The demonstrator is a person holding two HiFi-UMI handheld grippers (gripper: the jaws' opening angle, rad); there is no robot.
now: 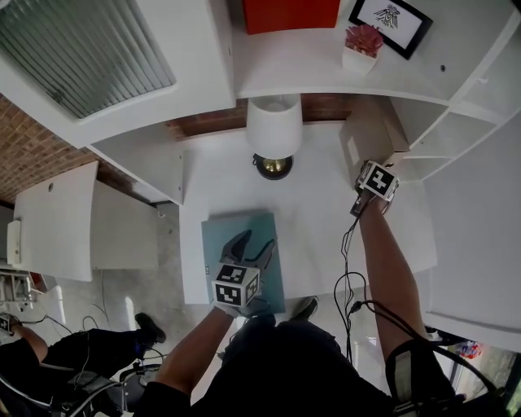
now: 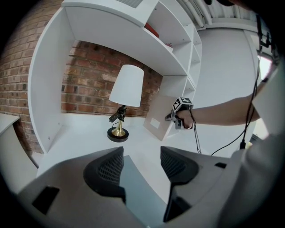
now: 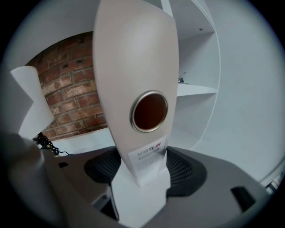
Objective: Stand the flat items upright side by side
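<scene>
A teal flat binder (image 1: 236, 226) lies on the white desk (image 1: 317, 220) near its front edge. My left gripper (image 1: 252, 244) hovers just over it with its jaws open; the teal cover (image 2: 138, 191) shows between the pads and nothing is gripped. At the back right a beige binder (image 1: 366, 140) stands upright against the shelf unit. My right gripper (image 1: 368, 173) is at its spine. In the right gripper view the spine (image 3: 133, 67), with a round metal-rimmed hole and a label, sits between the pads, which lie against both its sides. In the left gripper view the beige binder (image 2: 158, 118) leans slightly.
A lamp with a white shade (image 1: 274, 130) and brass base stands at the back middle of the desk. The shelf above carries a red box (image 1: 291, 15), a potted plant (image 1: 363, 45) and a framed picture (image 1: 391, 23). White shelf compartments (image 1: 456, 122) close the right side. A brick wall is behind.
</scene>
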